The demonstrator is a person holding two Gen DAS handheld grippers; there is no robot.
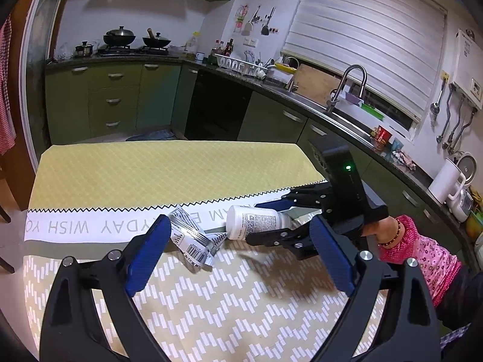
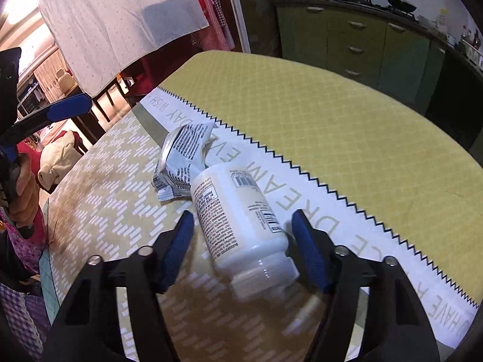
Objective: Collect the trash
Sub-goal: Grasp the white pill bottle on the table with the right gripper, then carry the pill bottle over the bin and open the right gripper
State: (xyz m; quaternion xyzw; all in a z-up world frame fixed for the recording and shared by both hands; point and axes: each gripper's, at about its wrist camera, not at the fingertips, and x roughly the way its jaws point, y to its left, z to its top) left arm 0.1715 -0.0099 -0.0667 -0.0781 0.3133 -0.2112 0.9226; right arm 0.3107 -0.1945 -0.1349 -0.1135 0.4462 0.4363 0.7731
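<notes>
Tablecloth [image 2: 347, 138] bare beyond bottle [image 2: 238, 217]

White bottle [image 2: 241, 220] lying beside crumpled wrapper [image 2: 181, 163]

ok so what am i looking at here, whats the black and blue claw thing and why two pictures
No robot here: a person holds a hand-operated gripper in each hand, and each gripper carries a camera looking along its own two blue-padded fingers. One picture is from the left gripper, the other from the right gripper. On the tablecloth lie a white bottle on its side and a crumpled wrapper, touching. The right gripper straddles the bottle with gaps at both pads, so nothing is held yet. The left gripper is open and empty, near the wrapper.
</notes>
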